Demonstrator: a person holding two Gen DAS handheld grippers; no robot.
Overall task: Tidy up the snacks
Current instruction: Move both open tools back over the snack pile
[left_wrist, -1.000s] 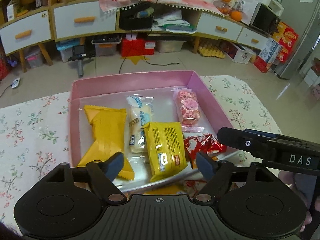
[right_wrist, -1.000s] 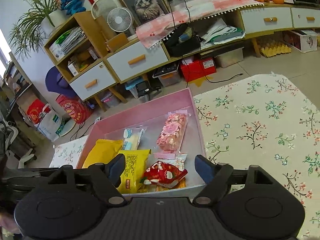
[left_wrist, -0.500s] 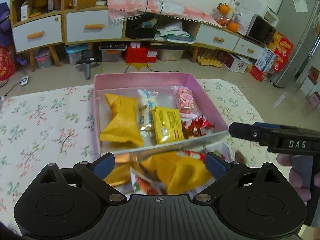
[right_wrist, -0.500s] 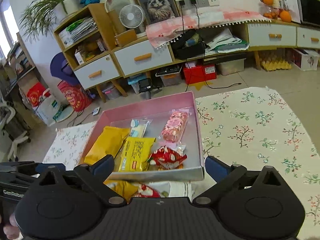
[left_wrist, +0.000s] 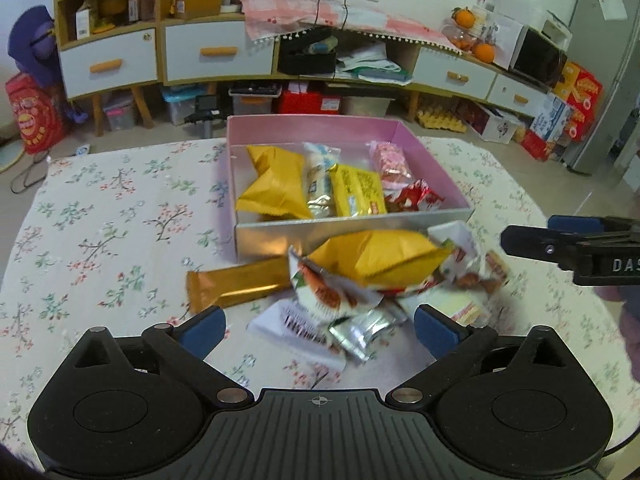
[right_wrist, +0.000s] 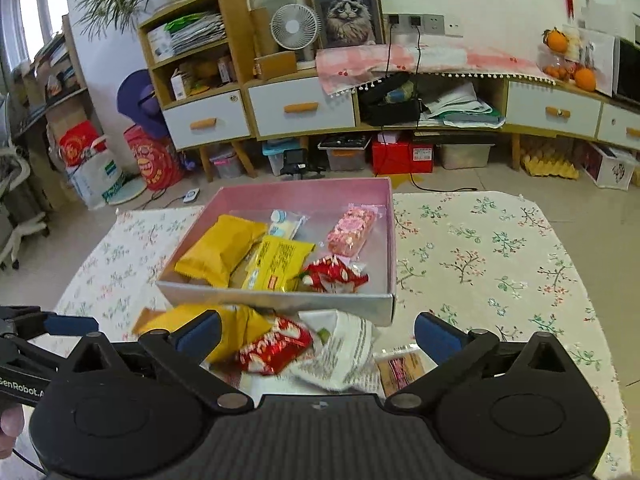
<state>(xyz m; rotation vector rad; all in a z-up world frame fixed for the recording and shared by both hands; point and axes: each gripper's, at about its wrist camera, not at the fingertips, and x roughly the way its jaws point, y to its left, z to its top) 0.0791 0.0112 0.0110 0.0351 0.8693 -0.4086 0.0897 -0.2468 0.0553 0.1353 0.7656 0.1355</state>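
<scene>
Snacks [left_wrist: 376, 276] lie heaped on the floral tablecloth [left_wrist: 112, 216] just in front of the pink box [left_wrist: 316, 128], which holds more packets. I see my left gripper [left_wrist: 320, 328] and right gripper [right_wrist: 316, 334] opening wide, nothing pinched. Lettering "DAS" and "GenRobot" marks the tools.

Your room's evenly lit, daylight coming in from the window [right_wrist: 24, 40] at the left. Fisheye bends the cabinets [left_wrist: 224, 56] hard near the corners. The loose snack pile [left_wrist: 360, 280] is smeared with motion blur, and the box's silver wall [left_wrist: 352, 232] catches some glare.
</scene>
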